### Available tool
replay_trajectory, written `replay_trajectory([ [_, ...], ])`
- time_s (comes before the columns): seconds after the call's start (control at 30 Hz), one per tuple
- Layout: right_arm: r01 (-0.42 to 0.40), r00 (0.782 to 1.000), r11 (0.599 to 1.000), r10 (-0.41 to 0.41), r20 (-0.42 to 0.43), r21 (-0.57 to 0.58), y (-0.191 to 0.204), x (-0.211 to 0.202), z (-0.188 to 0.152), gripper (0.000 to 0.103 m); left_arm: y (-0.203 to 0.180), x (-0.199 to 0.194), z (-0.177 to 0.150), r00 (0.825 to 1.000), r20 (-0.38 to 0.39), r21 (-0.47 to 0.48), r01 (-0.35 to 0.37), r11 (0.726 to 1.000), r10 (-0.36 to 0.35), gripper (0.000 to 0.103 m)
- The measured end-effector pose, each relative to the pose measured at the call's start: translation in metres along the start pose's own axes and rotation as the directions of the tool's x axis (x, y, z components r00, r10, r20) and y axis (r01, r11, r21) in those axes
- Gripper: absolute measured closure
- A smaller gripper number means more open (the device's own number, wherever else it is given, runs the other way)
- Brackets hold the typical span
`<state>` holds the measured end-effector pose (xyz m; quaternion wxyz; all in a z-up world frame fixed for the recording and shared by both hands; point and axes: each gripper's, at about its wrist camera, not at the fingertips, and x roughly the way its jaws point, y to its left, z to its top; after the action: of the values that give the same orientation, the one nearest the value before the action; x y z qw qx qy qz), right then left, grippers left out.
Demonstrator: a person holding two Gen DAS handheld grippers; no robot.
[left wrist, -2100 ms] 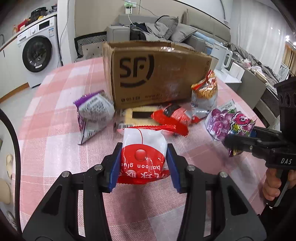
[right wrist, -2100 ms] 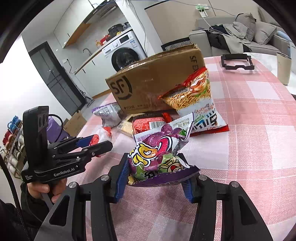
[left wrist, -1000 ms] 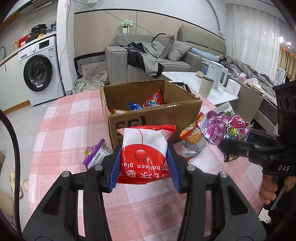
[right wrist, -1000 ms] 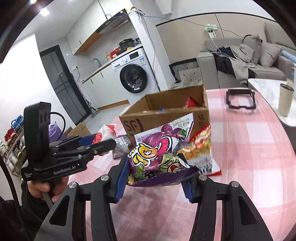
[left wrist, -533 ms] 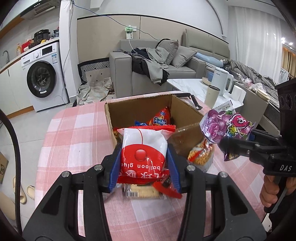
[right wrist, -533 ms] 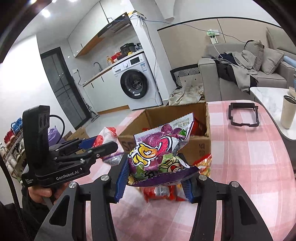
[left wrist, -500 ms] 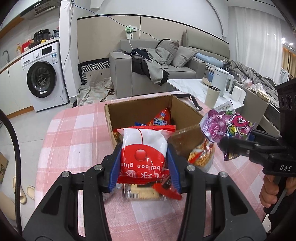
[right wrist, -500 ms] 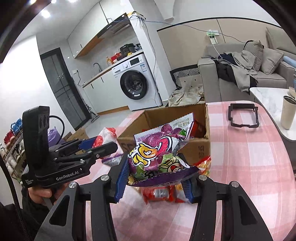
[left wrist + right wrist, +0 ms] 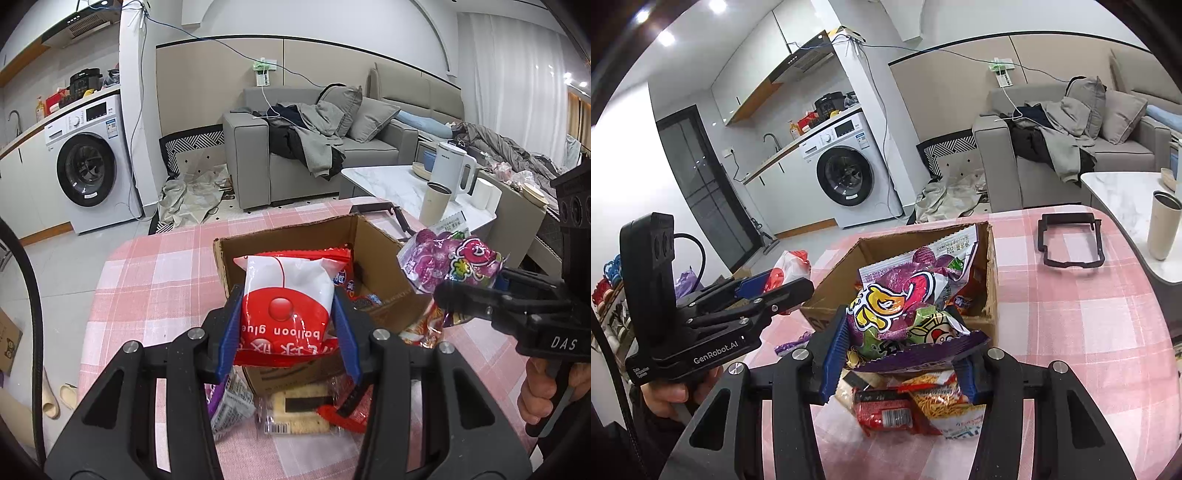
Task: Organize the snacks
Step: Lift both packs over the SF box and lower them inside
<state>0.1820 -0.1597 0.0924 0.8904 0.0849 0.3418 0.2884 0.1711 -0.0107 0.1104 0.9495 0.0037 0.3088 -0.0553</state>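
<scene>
Between the left gripper (image 9: 288, 332)'s clenched fingers sits a red-and-white snack bag (image 9: 286, 302); the right gripper (image 9: 899, 354) pinches a purple snack bag (image 9: 905, 299). Both hang above the cardboard box (image 9: 384, 273). They look light, puffy, crinkly and slippery, best pinched at the lower seam.

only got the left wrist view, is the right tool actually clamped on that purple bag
Observer: Yes. In the right wrist view, the right tool has a blue pad pressed against each side of the purple bag.
Operator: anything lying below it
Observer: An orange noodle pack lies flat in front of the cardboard box, with a red pack beside it.
Operator: where does my bag sit from that side
Observer: The white and red bag in the left tool appears left of the box, not over its opening.
</scene>
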Motion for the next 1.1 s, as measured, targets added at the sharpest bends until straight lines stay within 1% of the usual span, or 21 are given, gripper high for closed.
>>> replay_trajectory([
  [0.27, 0.004, 1.0, 1.0, -0.004, -0.007, 0.017, -0.006, 0.013, 0.01, 0.052, 0.007, 0.021, 0.01, 1.0, -0.01, -0.008, -0.011, 1.0, 0.011, 0.06],
  [0.47, 0.011, 1.0, 1.0, -0.01, -0.017, 0.025, -0.007, 0.026, 0.017, 0.052, 0.014, 0.042, 0.014, 0.999, -0.035, -0.017, -0.014, 1.0, 0.013, 0.06],
  [0.73, 0.009, 0.999, 1.0, -0.009, -0.033, 0.007, -0.006, 0.046, 0.019, 0.052, 0.024, 0.061, 0.018, 0.998, -0.046, -0.035, -0.036, 0.999, 0.034, 0.06],
  [1.1, 0.01, 0.999, 1.0, -0.01, -0.041, 0.007, -0.011, 0.064, 0.022, 0.052, 0.034, 0.079, 0.015, 0.997, -0.064, -0.047, -0.039, 0.998, 0.036, 0.06],
])
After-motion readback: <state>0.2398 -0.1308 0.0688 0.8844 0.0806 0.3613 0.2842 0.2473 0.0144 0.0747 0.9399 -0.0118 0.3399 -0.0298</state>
